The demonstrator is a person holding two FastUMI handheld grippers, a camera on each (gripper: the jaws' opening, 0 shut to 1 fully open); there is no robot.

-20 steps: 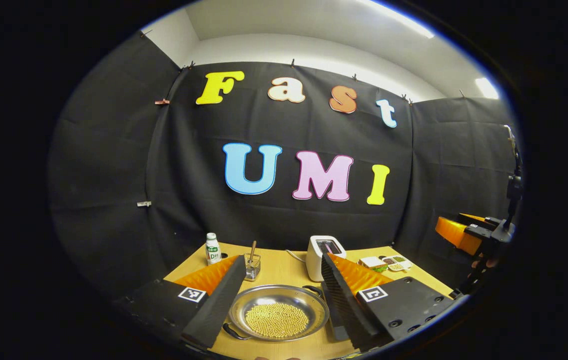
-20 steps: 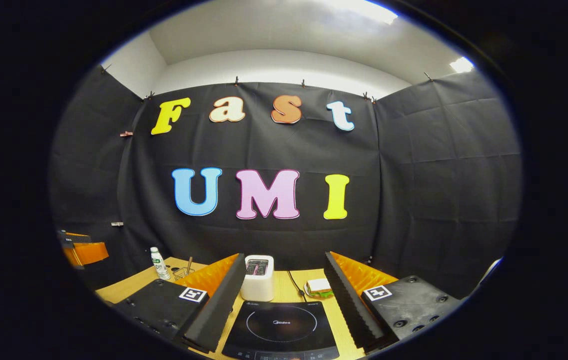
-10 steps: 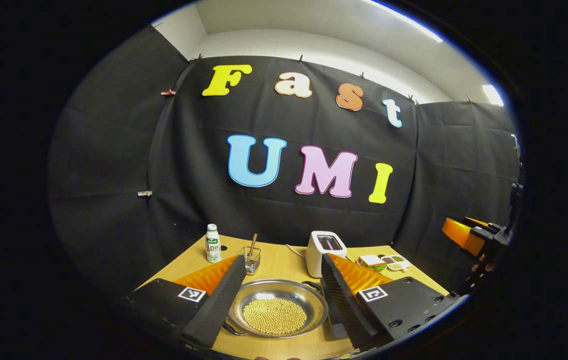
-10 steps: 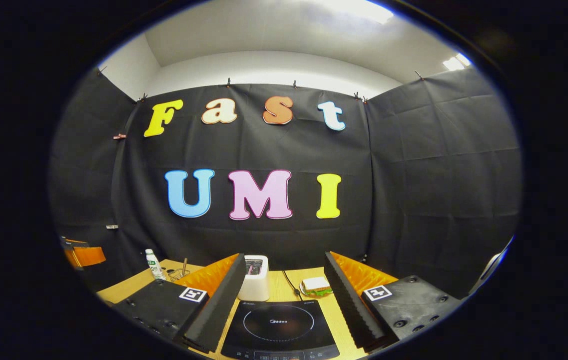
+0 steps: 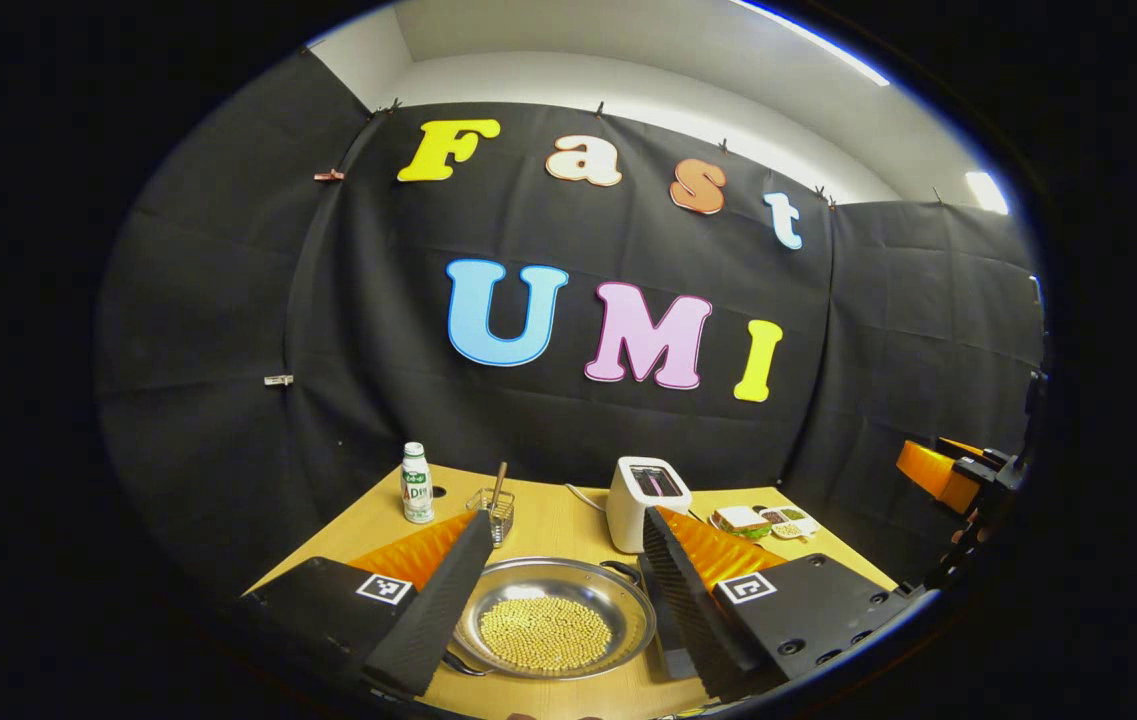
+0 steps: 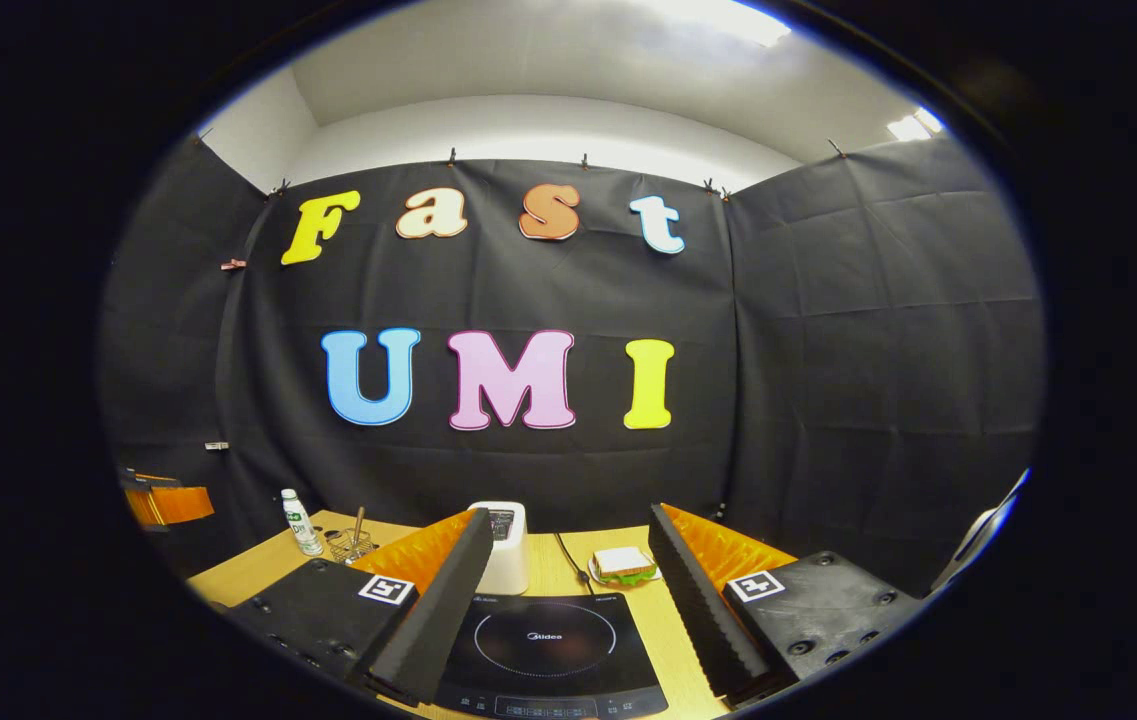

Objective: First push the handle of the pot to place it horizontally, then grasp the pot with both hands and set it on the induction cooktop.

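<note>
1. Left hand-held gripper (image 5: 553, 610): fingers spread wide, holding nothing. It hangs above the bench (image 5: 568, 525), clear of everything on it.
2. Pot (image 5: 554, 630): a shallow metal pan seen between the left fingers in the left gripper view. It rests flat on the bench with a heap of small yellow beads (image 5: 545, 632) in its middle.
3. Pot handles: one dark loop shows at the far right rim (image 5: 621, 571), another at the near left rim (image 5: 461, 664), partly hidden by the left finger. Their tilt cannot be told.
4. Right hand-held gripper (image 6: 558, 610): fingers spread wide, holding nothing, above the bench (image 6: 248, 565). In the left gripper view it also shows at the far right edge (image 5: 948, 472), well apart from the pot.
5. Cooktop (image 6: 553, 655): a flat black slab seen between the right fingers in the right gripper view, on the bench, with nothing on its ring. In the left gripper view, a dark slab just right of the pot is mostly hidden behind the right-side finger.
6. Toaster (image 5: 646, 490): white, upright, behind the pot; in the right gripper view it stands just behind the cooktop's far left corner (image 6: 506, 545).
7. Sandwich (image 6: 624, 565): on a small plate, behind the cooktop's far right corner.
8. Bottle (image 5: 416, 484): upright near the bench's far left corner, beside a small wire basket (image 5: 494, 512) with a stick standing in it.
9. Small dishes (image 5: 790, 521): near the sandwich, at the far right of the bench.
</note>
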